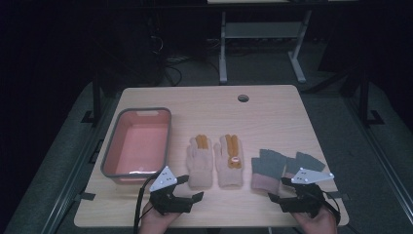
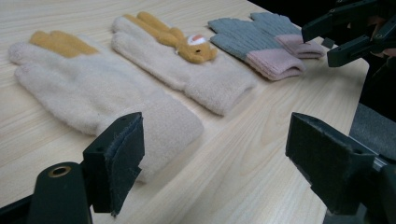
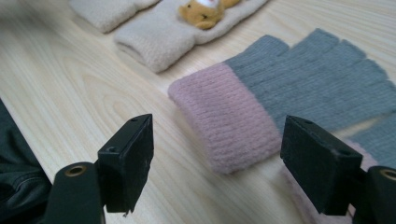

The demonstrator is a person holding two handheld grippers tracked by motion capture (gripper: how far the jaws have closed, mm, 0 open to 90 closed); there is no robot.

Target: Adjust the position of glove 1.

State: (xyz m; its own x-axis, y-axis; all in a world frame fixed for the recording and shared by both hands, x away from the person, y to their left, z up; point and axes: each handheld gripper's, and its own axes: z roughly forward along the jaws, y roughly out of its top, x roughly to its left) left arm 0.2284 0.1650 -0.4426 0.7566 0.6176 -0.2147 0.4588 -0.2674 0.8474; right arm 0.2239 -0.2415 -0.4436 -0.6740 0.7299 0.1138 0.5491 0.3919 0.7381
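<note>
1. Gloves: four lie flat in a row on the counter (image 1: 272, 105), cuffs toward the person, just ahead of both claws.
2. Progress, as a judgement: nothing is picked up yet. The bin (image 1: 137, 141), ahead and to the outer side of the left claw (image 1: 182, 187), holds no glove. If the gloves are meant for it, the whole job is still to do.
3. Left claw: jaws apart, nothing between them, low over the counter. The first cream glove (image 2: 93, 100) lies just ahead of it, cuff nearest.
4. Right claw (image 1: 282, 189): jaws apart, empty. The pink cuff of a grey glove (image 3: 243, 112) sits just ahead, in line with the gap but not touched.
5. Look of the cream pair: fuzzy, thick, with orange-yellow middle fingers. The second cream glove (image 2: 187, 65) carries a small orange animal figure on its back.
6. Look of the grey pair: ribbed knit, fingerless, grey body with pink cuffs. The second grey glove (image 1: 304, 163) lies beside the first, ahead of the right claw.
</note>
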